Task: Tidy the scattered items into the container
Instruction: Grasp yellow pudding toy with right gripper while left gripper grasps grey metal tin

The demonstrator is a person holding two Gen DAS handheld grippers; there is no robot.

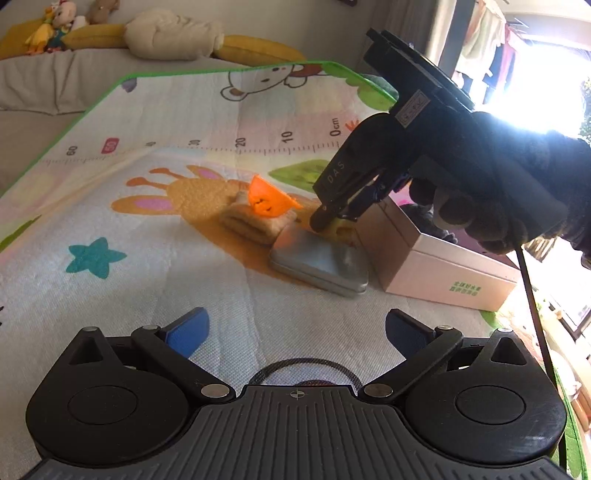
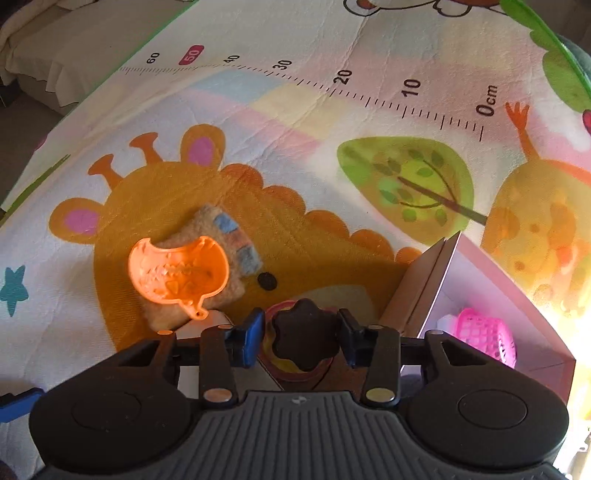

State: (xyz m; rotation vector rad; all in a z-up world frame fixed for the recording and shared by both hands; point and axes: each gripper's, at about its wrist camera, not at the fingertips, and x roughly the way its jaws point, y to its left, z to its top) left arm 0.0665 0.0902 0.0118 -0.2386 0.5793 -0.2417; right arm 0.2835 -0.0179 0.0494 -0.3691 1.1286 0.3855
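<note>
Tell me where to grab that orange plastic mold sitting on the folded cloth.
Grip the orange mold by its raised rim, coming down from above. It lies open side up on the folded cloth, so the thin wall stands free for one finger inside and one outside. The open left gripper is free; the small tab looks too slight.

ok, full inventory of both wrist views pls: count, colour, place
play mat: 1, cartoon print with ruler, green edge, under everything
box: 1, pale pink, open, right side of mat
pink basket: 1, pink, inside box
metal tin: 1, silver, on mat beside box
fuzzy pouch: 1, tan with blue patches, on mat left of tin
orange mould: 1, orange, resting on pouch
dark knob piece: 1, dark brown, between right jaws
plush toys: several, mixed colours, on bed behind mat
left gripper: 1, black with blue pads, jaws open, above mat
right gripper: 1, black, jaws shut on knob piece, near box
gloved hand: 1, black, holding right gripper
</note>
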